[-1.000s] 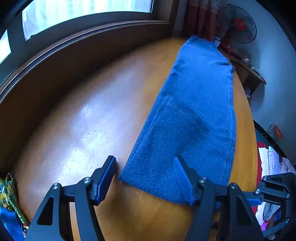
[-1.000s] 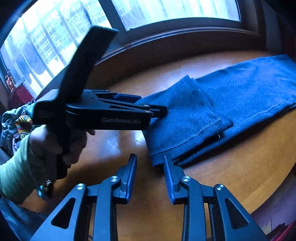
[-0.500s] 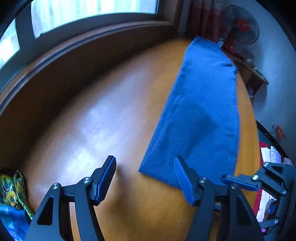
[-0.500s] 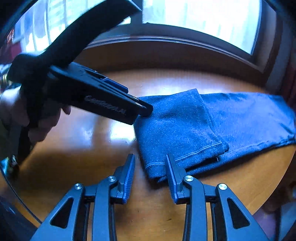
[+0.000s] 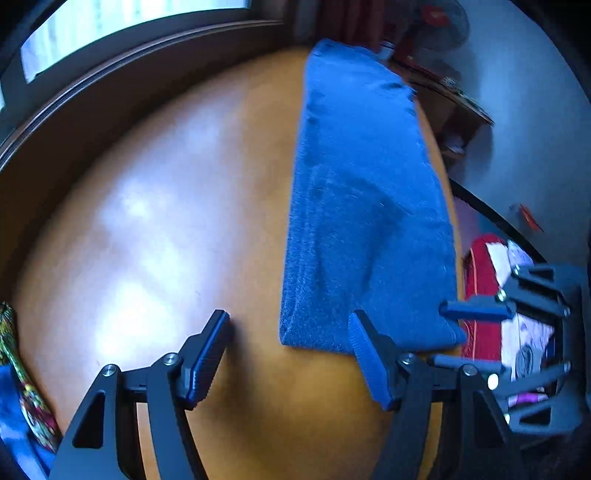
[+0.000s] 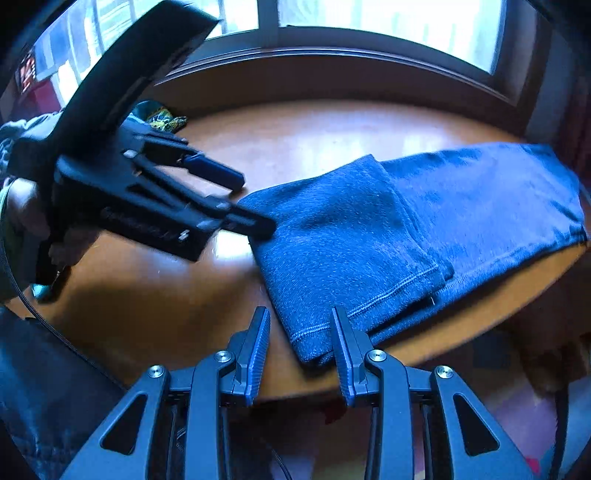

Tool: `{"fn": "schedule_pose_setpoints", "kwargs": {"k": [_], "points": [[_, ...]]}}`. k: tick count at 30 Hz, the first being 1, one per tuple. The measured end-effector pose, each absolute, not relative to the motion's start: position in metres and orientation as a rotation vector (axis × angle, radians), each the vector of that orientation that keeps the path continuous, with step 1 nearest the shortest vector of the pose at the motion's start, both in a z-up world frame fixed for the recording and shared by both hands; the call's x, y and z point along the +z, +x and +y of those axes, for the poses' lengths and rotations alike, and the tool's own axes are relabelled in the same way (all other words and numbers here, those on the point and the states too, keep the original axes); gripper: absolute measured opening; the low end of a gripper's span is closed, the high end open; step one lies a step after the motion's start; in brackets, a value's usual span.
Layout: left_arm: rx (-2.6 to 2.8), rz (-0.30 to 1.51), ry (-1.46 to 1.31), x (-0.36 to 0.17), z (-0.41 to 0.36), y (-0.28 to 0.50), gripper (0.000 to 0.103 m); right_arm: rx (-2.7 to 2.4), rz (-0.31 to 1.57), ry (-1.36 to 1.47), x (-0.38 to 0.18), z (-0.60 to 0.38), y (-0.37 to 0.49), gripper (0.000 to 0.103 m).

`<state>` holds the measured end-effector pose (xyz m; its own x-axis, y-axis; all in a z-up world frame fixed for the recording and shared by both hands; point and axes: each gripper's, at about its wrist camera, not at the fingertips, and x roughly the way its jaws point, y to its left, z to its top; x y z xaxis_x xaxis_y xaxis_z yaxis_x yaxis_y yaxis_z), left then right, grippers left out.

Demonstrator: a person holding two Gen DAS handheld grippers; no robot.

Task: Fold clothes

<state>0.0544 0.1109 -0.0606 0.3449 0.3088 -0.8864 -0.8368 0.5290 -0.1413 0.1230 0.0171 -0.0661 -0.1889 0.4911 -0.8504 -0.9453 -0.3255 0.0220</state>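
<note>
A blue garment (image 5: 362, 221) lies folded in a long strip on the round wooden table (image 5: 166, 221). In the right wrist view, the garment (image 6: 351, 236) shows a shorter layer folded on top, with a stitched hem facing me. My left gripper (image 5: 288, 354) is open just short of the strip's near end. Seen from the right, the left gripper (image 6: 251, 203) has its lower finger at the garment's left edge. My right gripper (image 6: 299, 350) is open, and the hem corner lies between its fingers. It also shows by the garment's right corner as the right gripper (image 5: 461, 336).
A hand (image 6: 29, 210) holds the left gripper. A patterned cloth (image 6: 162, 120) lies at the table's far edge by the window sill (image 6: 332, 55). Past the table's right edge are a pile of clothes (image 5: 491, 295) and a fan (image 5: 439, 18).
The left wrist view has swung so the garment now runs straight ahead instead of slanting. The right gripper has come closer to the hem corner. Both stayed open.
</note>
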Motion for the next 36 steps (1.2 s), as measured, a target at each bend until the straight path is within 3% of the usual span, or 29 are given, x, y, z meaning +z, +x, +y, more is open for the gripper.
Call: {"fn": "schedule_pose_setpoints", "kwargs": {"k": [3, 10, 11, 12, 15, 20, 21, 25, 36], "points": [[0.799, 0.949, -0.646, -0.062, 0.103, 0.059, 0.065, 1.704, 0.686, -0.921, -0.063, 0.017, 0.121, 0.035], [0.791, 0.914, -0.685, -0.062, 0.11, 0.07, 0.063, 1.669, 0.562, -0.928, -0.055, -0.003, 0.116, 0.049], [0.797, 0.915, -0.683, -0.062, 0.111, 0.073, 0.056, 1.669, 0.539, -0.943, -0.056, -0.002, 0.114, 0.049], [0.799, 0.916, -0.692, -0.061, 0.112, 0.074, 0.039, 1.671, 0.509, -0.968, -0.057, -0.002, 0.11, 0.049], [0.8, 0.915, -0.732, -0.061, 0.113, 0.076, 0.031, 1.674, 0.424, -1.03, -0.066, -0.005, 0.099, 0.049], [0.788, 0.857, -0.892, -0.057, 0.125, 0.062, 0.026, 1.664, 0.317, -1.052, -0.076, -0.007, 0.085, 0.05], [0.787, 0.85, -0.906, -0.056, 0.126, 0.06, 0.026, 1.659, 0.331, -1.036, -0.077, -0.005, 0.087, 0.049], [0.786, 0.83, -0.922, -0.053, 0.127, 0.054, 0.026, 1.653, 0.401, -0.979, -0.077, 0.004, 0.099, 0.016], [0.907, 0.768, -0.745, 0.005, 0.11, 0.037, 0.027, 1.805, 0.636, -0.673, -0.019, 0.015, 0.152, 0.014]]}}
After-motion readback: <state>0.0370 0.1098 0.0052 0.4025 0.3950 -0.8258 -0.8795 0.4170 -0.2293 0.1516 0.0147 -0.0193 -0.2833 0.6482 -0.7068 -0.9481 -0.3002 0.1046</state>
